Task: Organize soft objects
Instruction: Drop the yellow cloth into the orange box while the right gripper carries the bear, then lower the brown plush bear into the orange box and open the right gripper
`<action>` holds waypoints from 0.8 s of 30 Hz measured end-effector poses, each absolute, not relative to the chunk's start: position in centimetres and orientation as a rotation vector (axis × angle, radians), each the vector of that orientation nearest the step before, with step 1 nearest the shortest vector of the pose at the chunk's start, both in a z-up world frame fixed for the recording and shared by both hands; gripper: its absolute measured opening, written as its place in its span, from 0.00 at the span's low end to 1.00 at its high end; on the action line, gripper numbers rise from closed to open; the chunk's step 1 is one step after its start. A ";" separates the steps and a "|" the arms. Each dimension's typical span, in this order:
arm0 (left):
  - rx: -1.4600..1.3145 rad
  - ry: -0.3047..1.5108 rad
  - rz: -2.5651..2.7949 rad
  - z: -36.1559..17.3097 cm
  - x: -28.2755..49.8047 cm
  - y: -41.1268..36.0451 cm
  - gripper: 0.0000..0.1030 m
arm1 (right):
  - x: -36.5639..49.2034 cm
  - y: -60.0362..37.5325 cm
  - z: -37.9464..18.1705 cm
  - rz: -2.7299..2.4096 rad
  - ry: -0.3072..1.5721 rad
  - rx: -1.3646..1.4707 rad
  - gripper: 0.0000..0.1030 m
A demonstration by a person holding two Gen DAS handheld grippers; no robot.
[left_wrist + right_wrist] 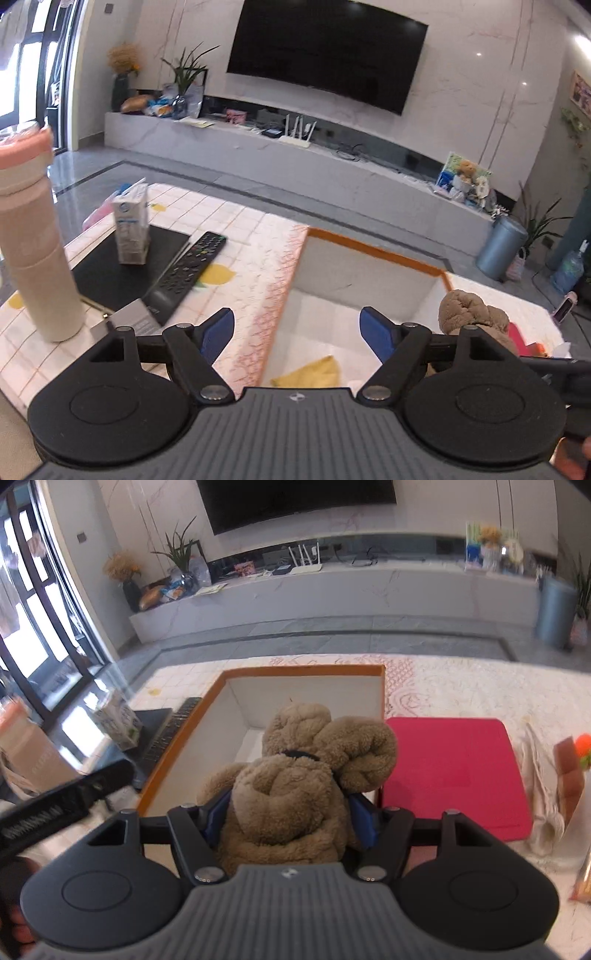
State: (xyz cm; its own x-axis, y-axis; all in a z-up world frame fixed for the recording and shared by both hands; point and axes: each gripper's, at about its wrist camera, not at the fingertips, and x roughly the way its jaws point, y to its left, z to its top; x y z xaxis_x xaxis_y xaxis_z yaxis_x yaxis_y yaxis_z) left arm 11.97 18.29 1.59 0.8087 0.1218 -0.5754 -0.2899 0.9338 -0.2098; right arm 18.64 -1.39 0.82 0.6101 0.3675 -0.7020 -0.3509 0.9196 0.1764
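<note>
While clamped in right gripper (291, 823): brown fuzzy plush toy (295, 775), bunched | left gripper (297, 332) wide, empty

My left gripper (297, 334) sits low center, jaws wide, nothing between; right gripper (288, 818) low center, clamped on something.

Box (221, 686) on table, remote (188, 273) and carton (131, 229) left of it, cushion (454, 775) right, cloth (310, 373) inside box
</note>
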 end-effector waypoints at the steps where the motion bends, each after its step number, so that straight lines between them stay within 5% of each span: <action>1: -0.293 0.593 0.231 1.4 12.0 18.7 0.88 | 18.5 -0.5 0.4 0.405 0.812 -0.007 0.64; 18: -0.502 0.584 0.309 -0.1 11.0 24.4 0.88 | 20.3 6.8 -5.1 0.443 0.949 -0.043 0.65; 24: -0.475 0.589 0.278 -0.1 11.2 23.9 0.88 | 19.8 7.5 -4.8 0.472 0.944 -0.100 0.87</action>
